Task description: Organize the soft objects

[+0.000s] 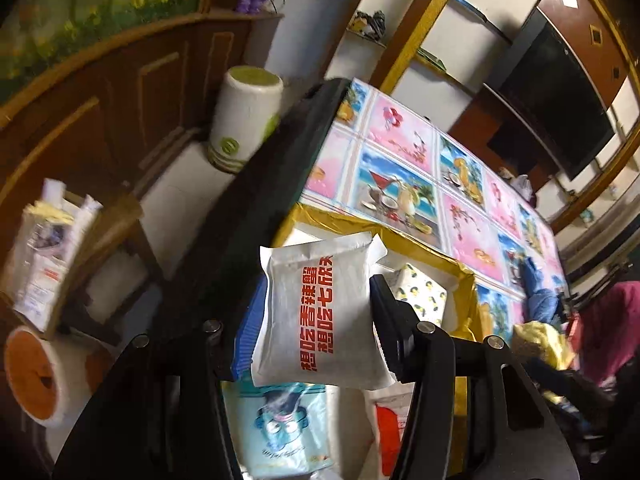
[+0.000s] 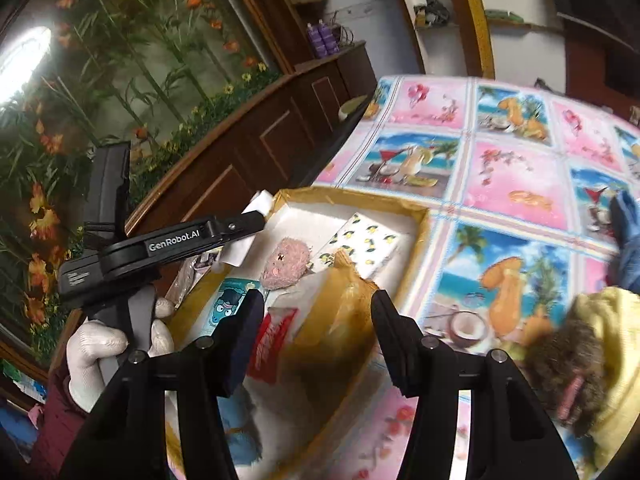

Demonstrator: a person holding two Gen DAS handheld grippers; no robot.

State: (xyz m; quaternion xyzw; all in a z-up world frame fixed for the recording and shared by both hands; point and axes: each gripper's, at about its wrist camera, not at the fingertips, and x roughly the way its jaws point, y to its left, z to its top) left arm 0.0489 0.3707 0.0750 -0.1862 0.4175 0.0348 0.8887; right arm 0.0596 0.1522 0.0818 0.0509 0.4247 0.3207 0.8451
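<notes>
While the left wrist view fills its centre with a white packet (image 1: 320, 312) printed in red characters, standing between the fingers of the left gripper (image 1: 316, 320), the right wrist view shows that same tool from the side, gripped by a white-gloved hand (image 2: 100, 344) above the box's corner. Whether the pads press the packet cannot be told. Only the right view shows the right gripper (image 2: 316, 332), jaws apart and nothing between them. Below lies a cardboard box (image 2: 420, 236) on the patterned tablecloth (image 2: 500, 168), holding a pink plush (image 2: 285, 264), a lemon-print pack (image 2: 362, 246), a blue cartoon pack (image 2: 226, 308) and a red-printed packet (image 2: 272, 344). A yellow garment (image 2: 612, 320) lies beside the box.
</notes>
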